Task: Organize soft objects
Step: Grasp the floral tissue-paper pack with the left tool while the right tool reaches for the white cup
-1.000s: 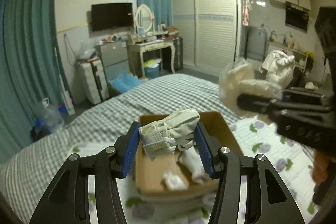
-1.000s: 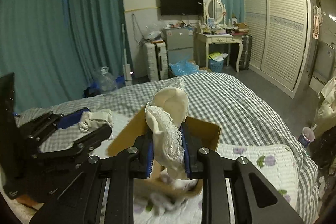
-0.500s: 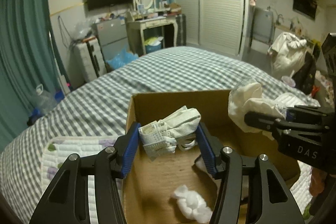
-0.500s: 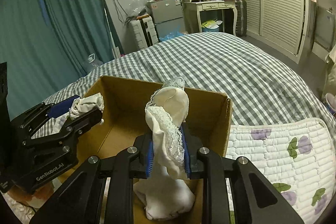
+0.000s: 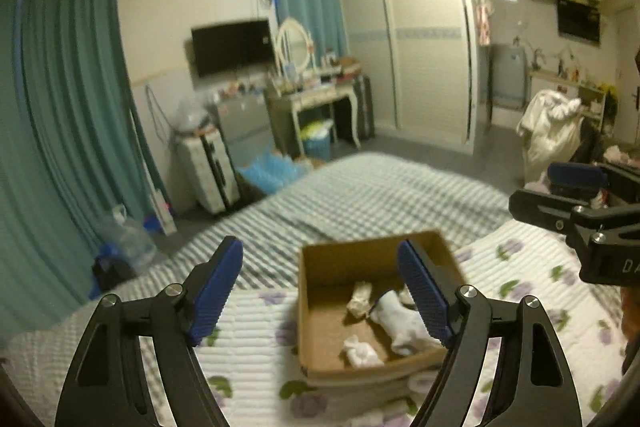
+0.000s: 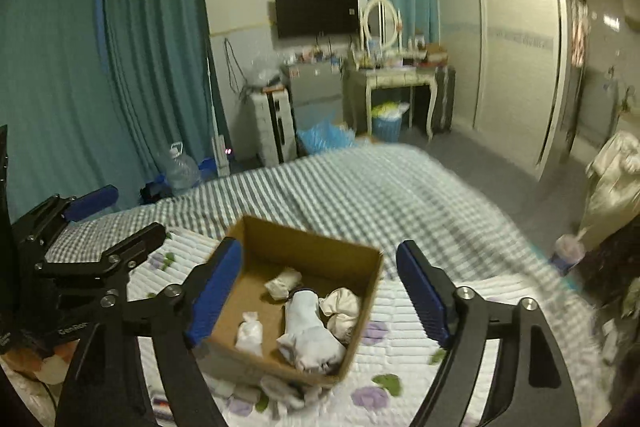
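An open cardboard box (image 5: 320,259) (image 6: 362,277) sits on the floral quilt on the bed. Several white and cream soft items lie inside: a rolled white piece (image 6: 308,331), a small white bundle (image 6: 249,331), a cream roll (image 6: 283,281) and a cream lace piece (image 6: 342,303). My left gripper (image 5: 320,287) is open and empty, raised above and behind the box. My right gripper (image 6: 318,291) is open and empty, also raised over the box. Each gripper shows at the edge of the other's view.
More white soft items (image 6: 280,393) lie on the quilt (image 6: 400,311) against the box's near side. The checked bedspread (image 6: 360,187) stretches beyond the box. A dressing table (image 6: 394,77), suitcases and a water bottle (image 6: 180,169) stand on the floor past the bed.
Both grippers have opened and let go of their cloth items, which now lie in the box. Both have pulled up and back from the box.
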Tool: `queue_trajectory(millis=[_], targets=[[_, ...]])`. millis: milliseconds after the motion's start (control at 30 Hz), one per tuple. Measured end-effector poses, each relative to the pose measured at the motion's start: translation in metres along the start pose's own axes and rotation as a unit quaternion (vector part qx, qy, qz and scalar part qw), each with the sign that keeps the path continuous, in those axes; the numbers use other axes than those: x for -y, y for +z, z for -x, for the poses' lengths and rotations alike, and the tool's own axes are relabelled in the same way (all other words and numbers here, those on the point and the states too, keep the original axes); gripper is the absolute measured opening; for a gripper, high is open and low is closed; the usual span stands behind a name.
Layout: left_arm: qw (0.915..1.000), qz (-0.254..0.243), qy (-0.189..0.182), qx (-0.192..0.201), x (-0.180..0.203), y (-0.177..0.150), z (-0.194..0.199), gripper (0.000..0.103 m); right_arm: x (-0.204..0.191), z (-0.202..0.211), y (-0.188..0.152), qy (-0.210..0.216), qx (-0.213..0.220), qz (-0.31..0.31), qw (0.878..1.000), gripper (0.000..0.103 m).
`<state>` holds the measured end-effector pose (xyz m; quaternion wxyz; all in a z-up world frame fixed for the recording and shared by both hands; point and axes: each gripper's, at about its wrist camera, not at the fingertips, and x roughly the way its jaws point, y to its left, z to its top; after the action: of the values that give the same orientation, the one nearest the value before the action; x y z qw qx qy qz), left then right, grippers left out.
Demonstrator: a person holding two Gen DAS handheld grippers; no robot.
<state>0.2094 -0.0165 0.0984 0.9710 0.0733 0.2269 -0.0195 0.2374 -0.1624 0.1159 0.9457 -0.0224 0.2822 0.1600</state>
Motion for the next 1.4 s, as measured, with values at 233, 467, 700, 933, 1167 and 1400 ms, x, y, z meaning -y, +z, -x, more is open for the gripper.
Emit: queue_trajectory(millis=[233,467,700,933,1167,1400], targets=[[0.9988,-0.021,0.016,0.041,0.003,-0.008,0.101,0.097,-0.036,0.121,-0.005,-0.015,0.026,0.045,0.999,0.1],[0.9994,-0.026,0.022,-0.009,0.009,-0.065,0.113,0.097,-0.056,0.163,-0.064,-0.006,0.014,0.056,0.998,0.103],[0.9962,-0.003,0.018,-0.085,0.023,-0.147,0.072,0.097,-0.066,0.115,-0.137,0.003,-0.017,0.06,0.998,0.103],[0.988,0.049,-0.006,-0.146,0.026,-0.215,0.018,0.096,-0.06,0.03,-0.197,-0.008,-0.073,0.035,0.997,0.103],[0.9835,0.056,-0.014,-0.171,0.03,-0.251,-0.012,0.096,-0.044,-0.014,-0.23,0.011,-0.115,-0.005,0.993,0.103],[0.9843,0.066,-0.014,-0.163,0.027,-0.262,-0.025,0.101,-0.039,-0.024,-0.231,0.006,-0.119,-0.027,0.992,0.103]])
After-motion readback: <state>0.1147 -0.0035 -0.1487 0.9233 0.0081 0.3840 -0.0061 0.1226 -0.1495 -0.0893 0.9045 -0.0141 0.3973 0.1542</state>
